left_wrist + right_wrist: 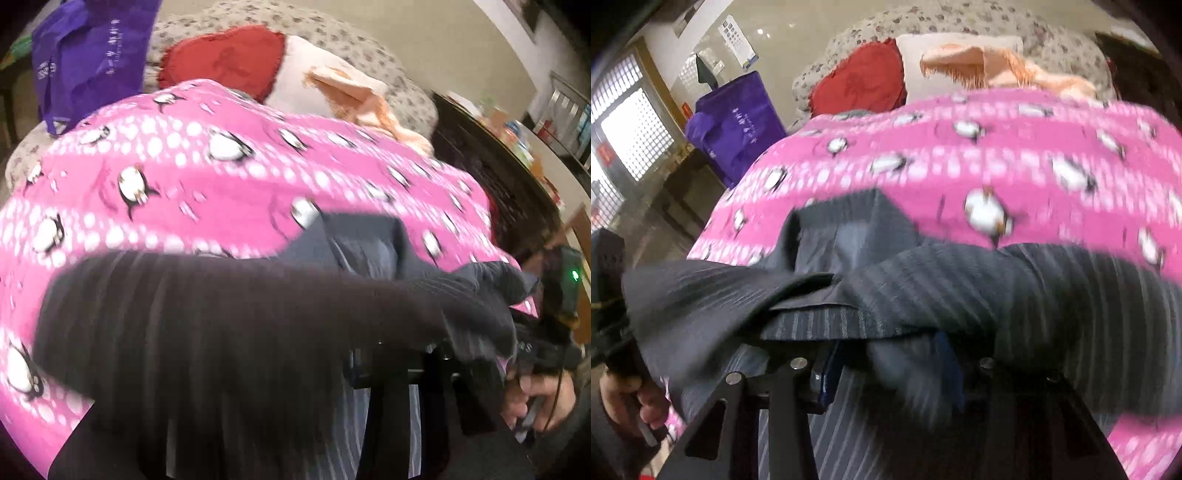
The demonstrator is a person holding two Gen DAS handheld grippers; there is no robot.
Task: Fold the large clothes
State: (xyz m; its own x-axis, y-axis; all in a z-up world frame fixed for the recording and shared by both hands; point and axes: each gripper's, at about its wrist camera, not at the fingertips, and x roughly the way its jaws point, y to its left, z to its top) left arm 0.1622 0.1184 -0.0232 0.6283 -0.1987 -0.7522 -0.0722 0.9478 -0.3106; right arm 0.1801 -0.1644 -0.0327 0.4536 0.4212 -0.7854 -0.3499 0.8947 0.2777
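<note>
Pinstriped dark cloth (923, 273) hangs bunched between both claws above the pink penguin sheet (997, 155). Right gripper (886, 369) and left gripper (424, 354) each seem clamped on an edge; fabric hides the tips. Thick gathers could slide free, spoiling the fold

Pink penguin blanket (229, 192) mid-bed mostly bare, passable. Far edge blocked: red cushion (225, 59), peach towel (354, 96), purple bag (92, 55) at far-left corner.

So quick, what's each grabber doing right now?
Left gripper: shut on the dark pinstriped garment.
Right gripper: shut on the same garment.
</note>
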